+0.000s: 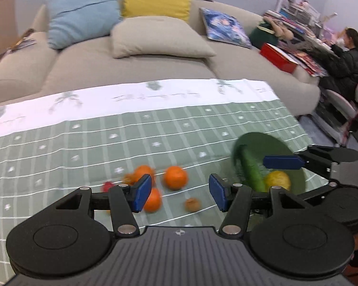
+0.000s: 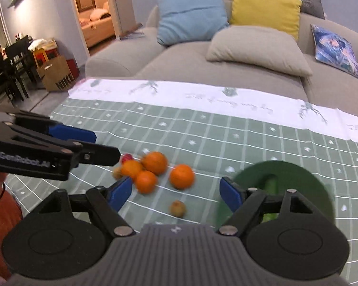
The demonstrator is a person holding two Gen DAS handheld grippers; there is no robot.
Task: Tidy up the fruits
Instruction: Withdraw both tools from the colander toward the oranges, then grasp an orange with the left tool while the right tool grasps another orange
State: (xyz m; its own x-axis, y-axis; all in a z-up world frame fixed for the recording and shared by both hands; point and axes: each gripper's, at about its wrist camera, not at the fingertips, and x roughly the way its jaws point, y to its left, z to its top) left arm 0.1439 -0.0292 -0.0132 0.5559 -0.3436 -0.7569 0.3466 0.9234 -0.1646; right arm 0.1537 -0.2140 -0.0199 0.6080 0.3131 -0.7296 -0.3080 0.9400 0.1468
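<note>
Several oranges lie loose on the green checked tablecloth [image 1: 59, 147]; one orange [image 1: 175, 177] sits apart, also in the right wrist view [image 2: 181, 176]. A small brown fruit [image 1: 192, 204] [image 2: 178, 208] lies nearer, and a small red fruit [image 1: 107, 186] lies at the left of the pile. A green plate [image 1: 272, 147] [image 2: 298, 178] holds a cucumber [image 1: 251, 170] and a yellow lemon [image 1: 277, 180]. My left gripper [image 1: 180, 195] is open and empty above the oranges. My right gripper [image 2: 176, 194] is open and empty, between the oranges and the plate; it also shows in the left wrist view [image 1: 282, 162].
A grey sofa [image 1: 131, 64] with blue, yellow, beige and patterned cushions stands behind the table. A red box [image 1: 278, 58] and magazines lie at the sofa's right end. A person [image 1: 350, 59] sits at the far right. Dark dining chairs [image 2: 9, 71] and a paper bag [image 2: 58, 74] stand at the left.
</note>
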